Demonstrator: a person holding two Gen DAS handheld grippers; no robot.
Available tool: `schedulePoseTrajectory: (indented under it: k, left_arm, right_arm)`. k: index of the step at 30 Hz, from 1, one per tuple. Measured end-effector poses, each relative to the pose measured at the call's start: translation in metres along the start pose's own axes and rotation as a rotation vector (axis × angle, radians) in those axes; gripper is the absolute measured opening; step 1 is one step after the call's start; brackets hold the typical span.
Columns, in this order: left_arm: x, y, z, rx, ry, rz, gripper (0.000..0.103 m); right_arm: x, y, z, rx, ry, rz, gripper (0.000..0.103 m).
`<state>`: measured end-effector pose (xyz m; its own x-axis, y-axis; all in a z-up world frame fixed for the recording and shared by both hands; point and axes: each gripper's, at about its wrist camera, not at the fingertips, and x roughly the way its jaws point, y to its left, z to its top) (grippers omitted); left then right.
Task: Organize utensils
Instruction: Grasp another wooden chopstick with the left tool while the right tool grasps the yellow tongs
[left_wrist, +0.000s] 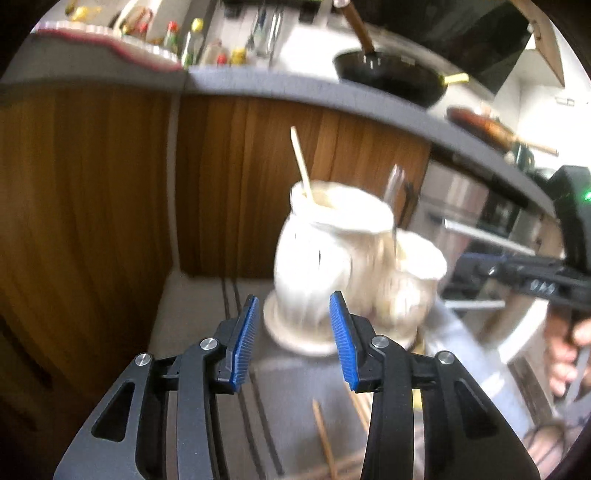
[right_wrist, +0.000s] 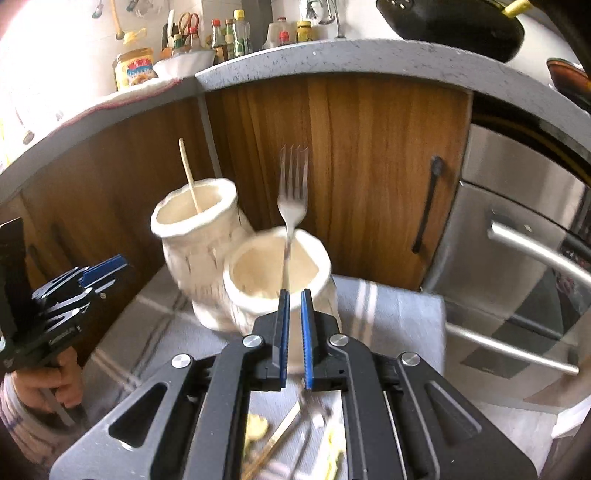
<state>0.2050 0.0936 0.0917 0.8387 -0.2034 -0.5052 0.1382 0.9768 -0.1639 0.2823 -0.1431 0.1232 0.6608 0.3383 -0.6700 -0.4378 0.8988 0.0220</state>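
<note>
A grey striped cloth (right_wrist: 399, 306) carries a cream double-pot holder (right_wrist: 207, 258) near its far edge. The right gripper (right_wrist: 293, 295), nearly closed, pinches a fork (right_wrist: 293, 199) upright over the nearer pot. The left gripper (left_wrist: 293, 299) stands half open, empty. One chopstick (right_wrist: 190, 177) leans in the taller pot.

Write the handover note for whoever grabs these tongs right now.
Right tongs: shut on the fork, tines up, handle pinched just in front of the shorter holder.
Left tongs: open, nothing between them, facing the taller holder.
Things: the two cream holders stand touching on the striped cloth. One chopstick stands in the taller one.
Done: that chopstick is stowed.
Left: drop the fork into the shorter holder, probably, then gather the loose chopsticks and cutlery lying on the cloth near the tongs.
</note>
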Motion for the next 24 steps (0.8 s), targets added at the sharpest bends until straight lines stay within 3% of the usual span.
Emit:
schedulePoseTrajectory:
  k: [5,8,13,24]
  left_arm:
    - [0.001,-0.009,-0.026,0.030,0.103,-0.018,0.040]
    - [0.002,-0.017,-0.042,0.065,0.161,-0.017,0.039]
    - [0.006,-0.032,-0.066,0.136,0.256,-0.024,0.036]
    - [0.004,-0.038,-0.081,0.183,0.347,-0.039,0.035]
  right_arm:
    - [-0.006,-0.012,-0.032,0.012,0.070,-0.024,0.008]
    - [-0.006,-0.016,-0.053,0.011,0.115,-0.028,0.020]
    - [0.000,-0.012,-0.083,-0.021,0.202,-0.040,0.021]
    - [-0.002,-0.009,-0.115,-0.047,0.280,-0.051,0.027]
